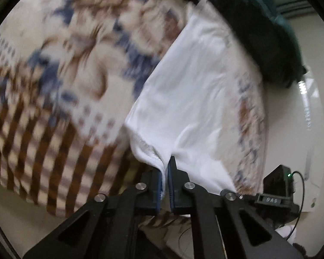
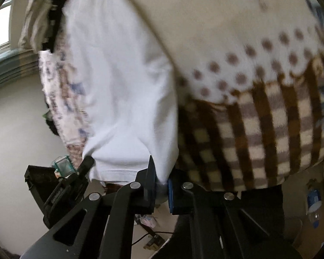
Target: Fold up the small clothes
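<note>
Both grippers clamped on white garment (image 1: 196, 90) hem.
Your left gripper (image 1: 165, 172) and right gripper (image 2: 161, 179) pinch corners (blurred, probably mid-fold); next, lay it flat on blanket (image 1: 54, 86).

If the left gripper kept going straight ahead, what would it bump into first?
The left gripper already has its jaws shut on the edge of the white cotton garment, so it would push straight into that cloth. Beyond it probably lies the fuzzy brown-and-blue patterned blanket, though depth is hard to judge.
</note>
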`<state>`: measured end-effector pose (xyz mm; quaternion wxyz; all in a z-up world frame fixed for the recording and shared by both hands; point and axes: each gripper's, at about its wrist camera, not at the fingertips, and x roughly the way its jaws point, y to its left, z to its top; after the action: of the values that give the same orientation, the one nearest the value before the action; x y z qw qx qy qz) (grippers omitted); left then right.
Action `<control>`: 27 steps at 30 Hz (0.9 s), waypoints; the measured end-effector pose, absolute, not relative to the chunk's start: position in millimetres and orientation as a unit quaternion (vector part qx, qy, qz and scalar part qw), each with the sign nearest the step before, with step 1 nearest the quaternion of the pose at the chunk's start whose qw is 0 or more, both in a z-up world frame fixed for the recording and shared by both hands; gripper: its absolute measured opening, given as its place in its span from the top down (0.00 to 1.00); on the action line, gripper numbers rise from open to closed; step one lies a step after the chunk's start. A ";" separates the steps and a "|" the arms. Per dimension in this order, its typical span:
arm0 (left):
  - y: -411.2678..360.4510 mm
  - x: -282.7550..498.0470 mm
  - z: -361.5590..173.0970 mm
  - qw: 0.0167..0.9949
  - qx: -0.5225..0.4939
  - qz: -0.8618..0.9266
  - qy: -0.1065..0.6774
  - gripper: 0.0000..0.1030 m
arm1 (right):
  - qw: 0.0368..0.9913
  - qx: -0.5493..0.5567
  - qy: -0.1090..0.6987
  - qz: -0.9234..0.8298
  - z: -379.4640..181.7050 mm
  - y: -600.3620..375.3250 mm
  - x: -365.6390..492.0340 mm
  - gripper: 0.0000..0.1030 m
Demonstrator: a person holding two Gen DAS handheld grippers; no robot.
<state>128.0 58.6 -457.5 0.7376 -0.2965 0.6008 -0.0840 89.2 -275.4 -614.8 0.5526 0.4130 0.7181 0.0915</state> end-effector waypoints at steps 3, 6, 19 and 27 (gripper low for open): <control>60.2 148.1 -435.3 0.756 -0.304 -0.098 0.571 0.97 | 0.572 0.409 0.703 0.105 -584.3 -274.2 107.6 0.91; 63.7 176.4 -415.8 0.772 -0.313 -0.112 0.542 0.97 | 0.593 0.407 0.686 0.112 -555.4 -273.2 134.7 0.92; 58.0 344.4 -411.6 0.802 -0.283 -0.142 0.506 0.97 | 0.681 0.388 0.612 0.106 -490.5 -289.2 302.4 0.92; 32.8 458.3 -464.5 0.799 -0.233 -0.115 0.542 0.96 | 0.677 0.390 0.617 0.095 -535.8 -293.8 416.9 0.92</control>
<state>458.3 32.8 -464.5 0.7993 -0.2333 0.5417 -0.1148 416.9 -293.8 -535.8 0.6766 0.3902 0.6173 0.0945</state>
